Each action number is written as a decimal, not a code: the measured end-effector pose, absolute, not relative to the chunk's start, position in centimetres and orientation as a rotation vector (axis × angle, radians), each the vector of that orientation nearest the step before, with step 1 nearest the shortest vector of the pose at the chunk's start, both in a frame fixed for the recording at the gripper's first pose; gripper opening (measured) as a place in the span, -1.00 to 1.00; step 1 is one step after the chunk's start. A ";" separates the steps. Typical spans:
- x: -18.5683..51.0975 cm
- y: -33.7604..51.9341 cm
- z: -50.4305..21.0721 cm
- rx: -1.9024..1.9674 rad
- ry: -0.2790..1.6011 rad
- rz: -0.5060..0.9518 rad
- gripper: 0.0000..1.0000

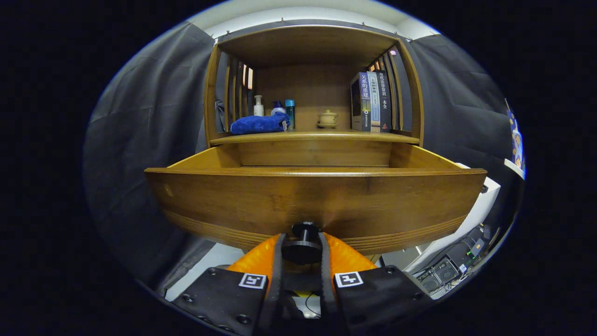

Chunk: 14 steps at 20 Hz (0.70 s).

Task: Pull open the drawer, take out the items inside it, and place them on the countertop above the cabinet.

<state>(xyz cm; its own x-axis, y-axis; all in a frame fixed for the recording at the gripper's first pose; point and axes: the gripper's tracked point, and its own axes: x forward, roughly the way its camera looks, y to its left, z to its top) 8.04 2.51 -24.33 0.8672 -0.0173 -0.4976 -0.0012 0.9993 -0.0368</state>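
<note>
gripper [302,249] fingers pinch the dark round knob [304,229] of the wooden drawer [261,200], pulled well out, front panel curved.

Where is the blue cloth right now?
The blue cloth lies on the countertop above the pulled-out drawer, just in front of three small bottles, far beyond the gripper shut on the drawer knob.

Your fingers [302,249] close on the round black knob [305,230] at lower centre, on the pulled-out curved wooden drawer [312,198]. On the worktop [308,136] behind it: folded blue towel [259,124] left, small bottles [258,106] behind it, lidded ceramic teacup [328,118] centre, upright books [371,101] right.
</note>
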 end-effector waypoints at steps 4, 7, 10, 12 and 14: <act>7.9 2.6 -24.4 -0.054 0.514 -0.007 -0.21; 8.2 2.8 -24.7 -0.074 0.504 0.002 -0.05; 7.4 3.5 -26.2 -0.113 0.537 0.033 0.34; 7.3 4.3 -24.2 -0.116 0.482 0.065 0.78; 7.3 5.0 -19.8 -0.106 0.379 0.089 0.99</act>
